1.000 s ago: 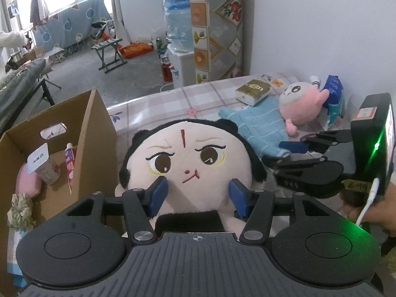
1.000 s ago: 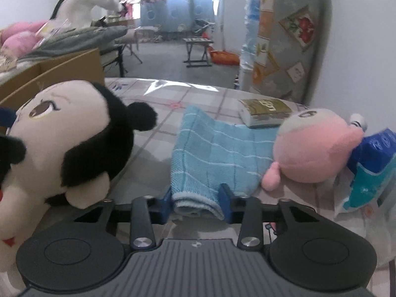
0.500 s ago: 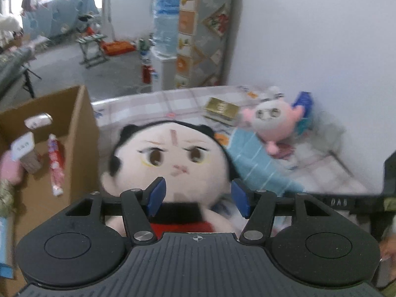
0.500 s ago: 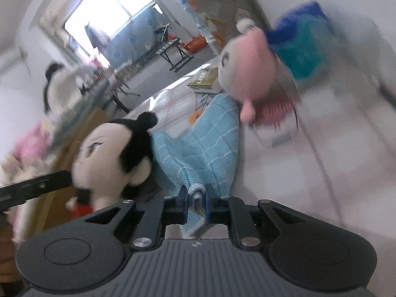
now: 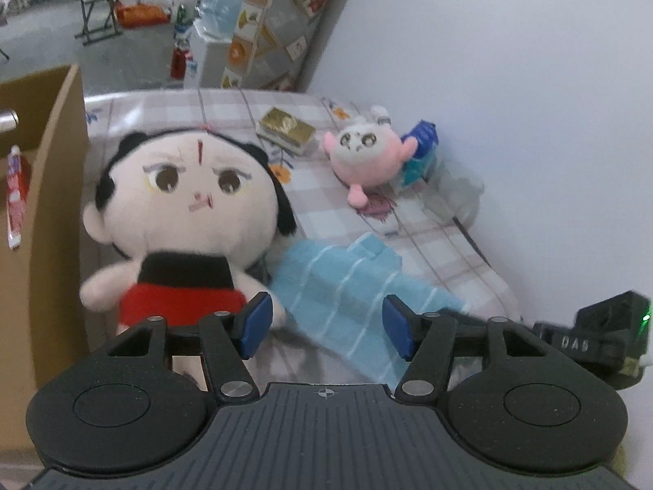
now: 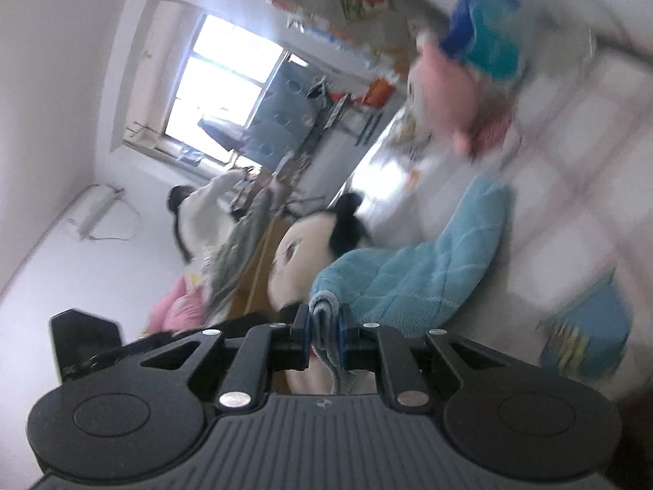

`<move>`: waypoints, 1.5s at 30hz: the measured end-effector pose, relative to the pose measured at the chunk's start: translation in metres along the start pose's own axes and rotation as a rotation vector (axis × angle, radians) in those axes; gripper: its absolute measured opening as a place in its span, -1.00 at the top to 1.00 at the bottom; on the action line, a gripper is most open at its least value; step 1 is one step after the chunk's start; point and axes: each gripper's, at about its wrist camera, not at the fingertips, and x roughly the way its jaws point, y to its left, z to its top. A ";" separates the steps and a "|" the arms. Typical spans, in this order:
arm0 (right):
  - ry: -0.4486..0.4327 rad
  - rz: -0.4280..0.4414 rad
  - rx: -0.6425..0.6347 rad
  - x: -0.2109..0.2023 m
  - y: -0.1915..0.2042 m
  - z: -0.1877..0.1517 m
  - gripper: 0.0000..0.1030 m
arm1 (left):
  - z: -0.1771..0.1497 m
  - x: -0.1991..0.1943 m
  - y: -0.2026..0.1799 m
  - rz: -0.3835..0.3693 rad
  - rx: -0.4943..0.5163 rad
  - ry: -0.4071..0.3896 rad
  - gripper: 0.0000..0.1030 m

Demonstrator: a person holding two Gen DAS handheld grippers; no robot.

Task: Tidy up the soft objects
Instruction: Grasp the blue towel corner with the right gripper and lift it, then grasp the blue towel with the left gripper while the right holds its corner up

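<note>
Right gripper [image 6: 325, 332] clamps the blue towel [image 6: 412, 269] beside the doll [image 5: 183, 204]; left gripper [image 5: 324, 322], jaws apart, should pinch its free corner.

Light-blue towel [image 5: 347, 286] with white grid lines; doll [image 5: 183, 212] with cream face, black hair, red-and-black body; pink-and-white plush [image 5: 367, 155]; gold box [image 5: 285, 126]; brown cardboard box [image 5: 45, 204]; grey-and-white checked tablecloth [image 5: 449, 253].

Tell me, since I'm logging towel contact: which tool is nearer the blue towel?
Right. The right tool is clamped on a bunched edge of the towel. The left tool is open above the towel, its pads not pressing it.
</note>
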 end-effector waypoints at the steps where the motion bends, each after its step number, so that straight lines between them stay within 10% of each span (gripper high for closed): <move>1: 0.019 0.031 0.044 0.004 -0.006 -0.006 -0.08 | -0.003 0.001 0.000 -0.007 -0.001 0.013 -0.17; 5: 0.048 0.042 0.152 0.009 -0.023 -0.035 -0.08 | -0.015 0.008 -0.004 -0.021 0.018 0.074 -0.17; 14: -0.200 -0.099 0.113 -0.022 -0.032 -0.023 -0.08 | -0.025 0.025 -0.013 -0.062 0.036 0.136 -0.17; 20: -0.170 -0.188 0.087 -0.014 -0.040 -0.024 -0.13 | -0.028 0.054 -0.024 -0.071 0.044 0.189 -0.17; 26: -0.211 -0.240 -0.020 -0.029 -0.028 -0.006 -0.86 | -0.033 0.075 -0.032 -0.044 0.081 0.213 -0.18; 45: 0.112 -0.200 -0.159 0.051 -0.031 0.031 -1.00 | -0.035 0.083 -0.025 -0.091 0.085 0.231 -0.35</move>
